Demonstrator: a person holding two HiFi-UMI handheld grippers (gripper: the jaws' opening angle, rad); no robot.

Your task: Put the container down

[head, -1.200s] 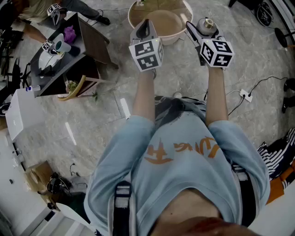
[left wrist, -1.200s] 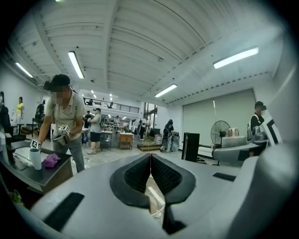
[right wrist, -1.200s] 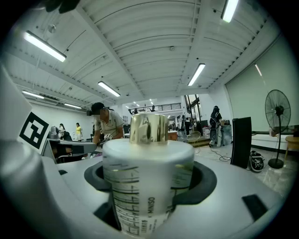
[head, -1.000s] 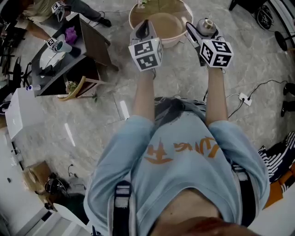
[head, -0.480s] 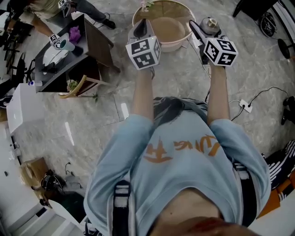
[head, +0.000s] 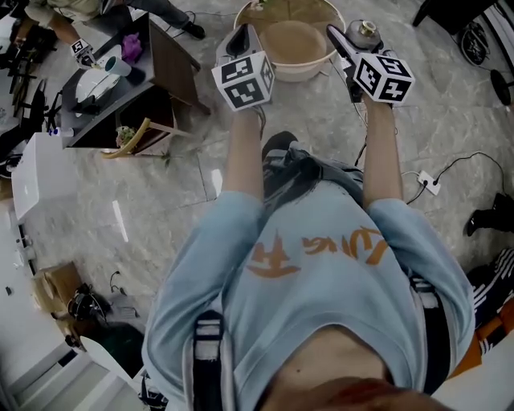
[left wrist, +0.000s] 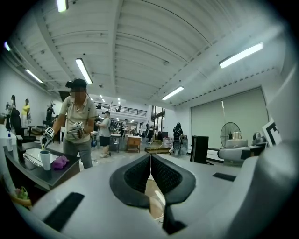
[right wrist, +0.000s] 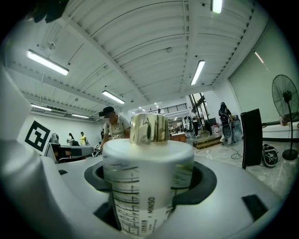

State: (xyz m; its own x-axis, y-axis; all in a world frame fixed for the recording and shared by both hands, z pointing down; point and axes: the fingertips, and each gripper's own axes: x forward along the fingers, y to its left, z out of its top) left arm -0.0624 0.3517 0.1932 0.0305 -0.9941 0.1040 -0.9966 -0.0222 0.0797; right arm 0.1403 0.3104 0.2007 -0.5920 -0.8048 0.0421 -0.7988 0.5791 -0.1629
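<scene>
The container (right wrist: 148,176) is a white cylindrical bottle with a gold cap and printed lines; my right gripper (right wrist: 149,184) is shut on its body and holds it upright. From the head view, the bottle's gold cap (head: 366,30) shows past my right gripper (head: 353,44), raised at the upper right. My left gripper (head: 241,42) is level with it at the upper middle. In the left gripper view my left gripper (left wrist: 150,161) has its dark pads pressed together with nothing between them.
A round beige basin (head: 293,42) on a wooden round table (head: 277,12) lies just beyond both grippers. A dark side table (head: 120,80) with a cup and purple object stands at the left, with another person (left wrist: 77,126) beside it. A cable and socket (head: 426,181) lie on the marble floor.
The view has shifted: both grippers sit a little higher in the frame and closer to the basin. The right gripper still holds the bottle, the left stays shut.
</scene>
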